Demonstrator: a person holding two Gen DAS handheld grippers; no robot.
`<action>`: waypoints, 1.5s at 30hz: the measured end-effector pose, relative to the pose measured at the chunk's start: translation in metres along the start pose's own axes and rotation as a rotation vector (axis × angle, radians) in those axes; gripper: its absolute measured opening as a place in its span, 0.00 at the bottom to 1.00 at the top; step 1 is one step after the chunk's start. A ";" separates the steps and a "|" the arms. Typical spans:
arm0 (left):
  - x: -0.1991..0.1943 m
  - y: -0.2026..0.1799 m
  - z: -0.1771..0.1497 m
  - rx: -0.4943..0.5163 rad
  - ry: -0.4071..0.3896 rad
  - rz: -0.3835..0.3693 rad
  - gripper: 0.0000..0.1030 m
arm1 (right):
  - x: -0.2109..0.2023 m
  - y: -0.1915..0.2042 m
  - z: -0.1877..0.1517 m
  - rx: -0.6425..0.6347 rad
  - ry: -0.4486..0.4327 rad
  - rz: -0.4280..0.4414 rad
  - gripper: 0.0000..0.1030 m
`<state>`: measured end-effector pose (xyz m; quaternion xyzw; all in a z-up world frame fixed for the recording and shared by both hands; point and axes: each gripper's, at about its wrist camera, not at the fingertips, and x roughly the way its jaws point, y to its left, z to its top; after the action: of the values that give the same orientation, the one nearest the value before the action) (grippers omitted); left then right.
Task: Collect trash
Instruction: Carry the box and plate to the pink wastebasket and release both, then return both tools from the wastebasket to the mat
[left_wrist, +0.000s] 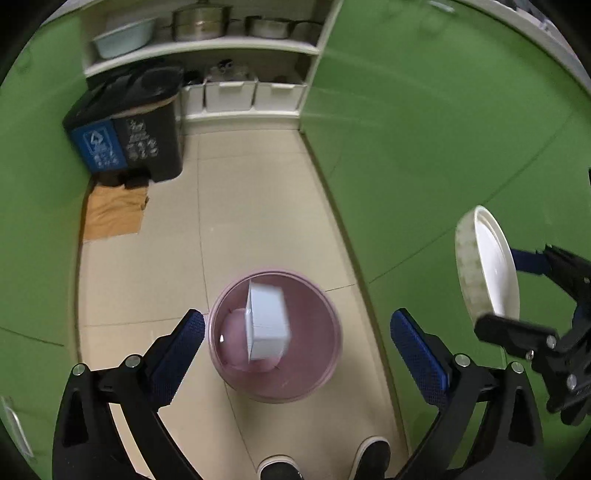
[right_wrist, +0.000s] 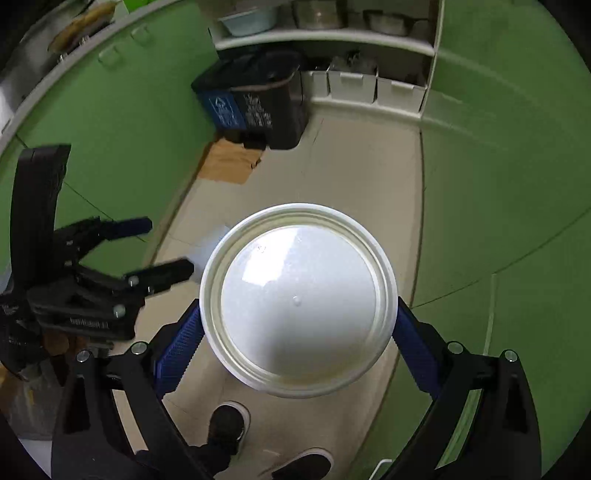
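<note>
A pink round waste bin (left_wrist: 327, 332) stands on the tiled floor right below my left gripper (left_wrist: 297, 317). Its blue-padded jaws stand wide open with nothing between them. A white rectangular container (left_wrist: 267, 325), blurred and tipped on its side, is inside the bin's mouth. My right gripper (right_wrist: 298, 314) is shut on a white round bowl (right_wrist: 299, 299), gripping its rim on both sides with the base facing the camera. In the left wrist view the bowl (left_wrist: 487, 266) hangs to the right of the bin, held by the right gripper (left_wrist: 502, 291). The right wrist view shows the left gripper (right_wrist: 166, 245) open at the left.
Green cabinet doors (left_wrist: 424, 147) line both sides of the narrow floor. A dark two-part sorting bin (left_wrist: 125, 129) and flat brown cardboard (left_wrist: 114, 210) sit at the far left. Shelves (left_wrist: 221, 48) with pots and white boxes close the far end. The person's shoes (left_wrist: 369, 458) are near the bin.
</note>
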<state>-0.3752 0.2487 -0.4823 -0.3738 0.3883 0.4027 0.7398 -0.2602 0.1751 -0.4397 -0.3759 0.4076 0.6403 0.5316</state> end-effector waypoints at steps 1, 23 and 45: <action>0.004 0.005 -0.002 -0.016 -0.003 0.003 0.94 | 0.012 0.001 -0.002 -0.010 0.008 0.003 0.92; -0.060 0.069 -0.029 -0.166 -0.098 0.103 0.94 | 0.075 0.056 0.019 -0.080 0.057 0.091 0.97; -0.355 -0.169 0.079 0.146 -0.081 -0.048 0.94 | -0.383 -0.010 0.016 0.250 -0.130 -0.121 0.97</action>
<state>-0.3364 0.1417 -0.0979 -0.3115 0.3773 0.3700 0.7897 -0.1927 0.0478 -0.0845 -0.2884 0.4256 0.5741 0.6373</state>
